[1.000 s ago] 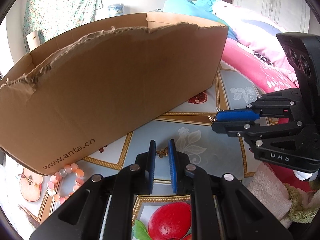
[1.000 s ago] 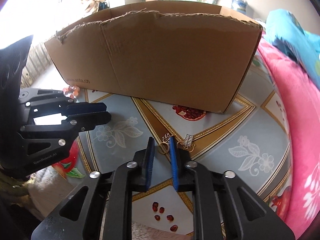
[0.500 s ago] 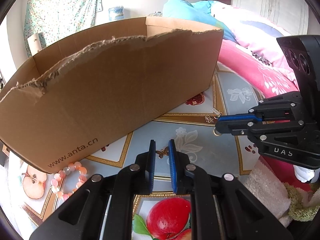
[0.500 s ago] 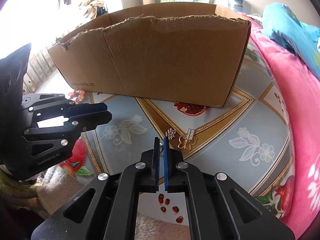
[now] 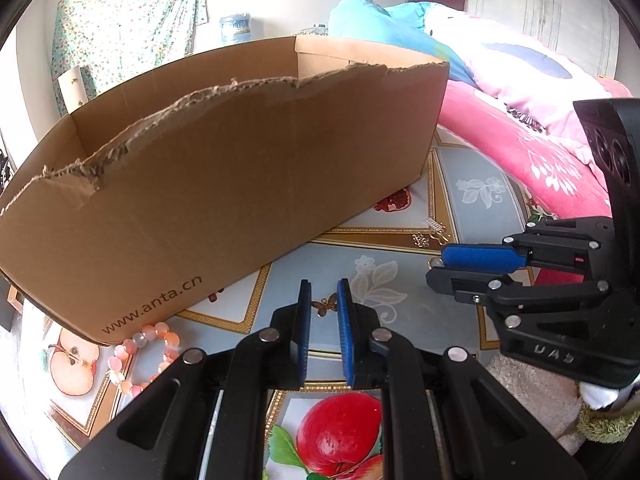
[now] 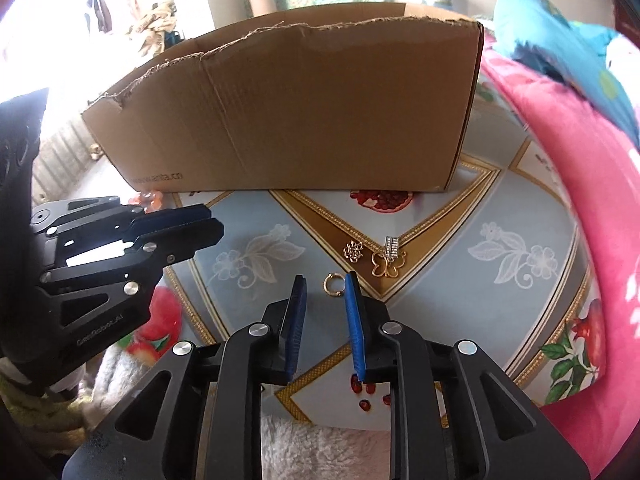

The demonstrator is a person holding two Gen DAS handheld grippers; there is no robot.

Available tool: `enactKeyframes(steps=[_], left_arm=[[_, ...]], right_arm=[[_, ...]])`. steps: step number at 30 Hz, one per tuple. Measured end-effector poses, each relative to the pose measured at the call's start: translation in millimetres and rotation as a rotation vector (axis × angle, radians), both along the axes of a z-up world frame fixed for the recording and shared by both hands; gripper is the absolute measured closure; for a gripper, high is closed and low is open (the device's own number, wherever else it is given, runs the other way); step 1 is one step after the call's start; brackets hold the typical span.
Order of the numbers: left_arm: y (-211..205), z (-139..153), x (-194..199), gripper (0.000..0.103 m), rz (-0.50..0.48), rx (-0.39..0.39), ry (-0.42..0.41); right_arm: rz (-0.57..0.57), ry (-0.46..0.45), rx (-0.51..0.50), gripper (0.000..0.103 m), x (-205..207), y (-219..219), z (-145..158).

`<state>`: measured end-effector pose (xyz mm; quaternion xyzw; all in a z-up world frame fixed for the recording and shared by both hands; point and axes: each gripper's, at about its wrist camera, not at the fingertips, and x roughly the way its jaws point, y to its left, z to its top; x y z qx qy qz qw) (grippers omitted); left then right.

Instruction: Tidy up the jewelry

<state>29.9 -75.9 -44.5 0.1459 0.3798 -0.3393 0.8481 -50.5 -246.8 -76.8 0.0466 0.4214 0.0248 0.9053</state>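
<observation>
My left gripper (image 5: 324, 294) sits low over the patterned tablecloth, shut on a small bronze butterfly charm (image 5: 325, 305) at its tips. Just above the cloth, the jaws of my right gripper (image 6: 326, 280) are opening. A gold ring (image 6: 334, 285) lies loose between them, close to the right pad. Beyond it lie a gold flower charm (image 6: 354, 250), a gold butterfly outline (image 6: 386, 266) and a silver comb-like piece (image 6: 392, 246). A torn cardboard box (image 5: 240, 184) stands behind. In the left wrist view the right gripper (image 5: 434, 268) is at the right.
A pink bead bracelet (image 5: 140, 354) lies against the box's front left corner. A pink blanket (image 6: 580, 200) borders the cloth on the right. A fuzzy white cloth (image 6: 320, 452) lies at the near edge. The left gripper (image 6: 214, 222) hangs left of my right one.
The right gripper's jaws narrowed almost shut, then spread, and the gripper rolled slightly. The ring now lies clear between its pads. The left gripper stayed put.
</observation>
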Motion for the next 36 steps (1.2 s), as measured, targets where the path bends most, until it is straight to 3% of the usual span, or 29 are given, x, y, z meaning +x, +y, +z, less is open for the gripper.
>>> enactKeyframes(steps=[7,10,21,23,29,36], left_arm=[[-0.5,-1.6,2.1,0.091,0.005,-0.001,0.006],[0.0,-2.1,2.7,0.091,0.006,-0.001,0.007],[1.8,-0.6,0.6,0.091,0.011,-0.009,0.0],[2.5,2.3,-1.6,0.091,0.009,-0.012,-0.007],[5.5,24.8,-14.5,0.091,-0.009,-0.05,-0.043],[19.7,86.3,-19.4,0.091,-0.037,-0.202,-0.091]], right_arm=[[-0.045,-0.041,-0.067,0.084,3.0,11.9,-2.9],[-0.057,-0.053,-0.076,0.094,4.3,13.2,-4.5],[-0.068,-0.059,-0.048,0.094,-5.0,0.0,-1.5],[-0.07,-0.067,-0.043,0.094,-11.6,-18.7,0.3],[-0.048,-0.178,-0.065,0.094,-37.0,-24.4,34.9],[-0.001,-0.352,-0.069,0.094,-41.8,-23.5,92.3]])
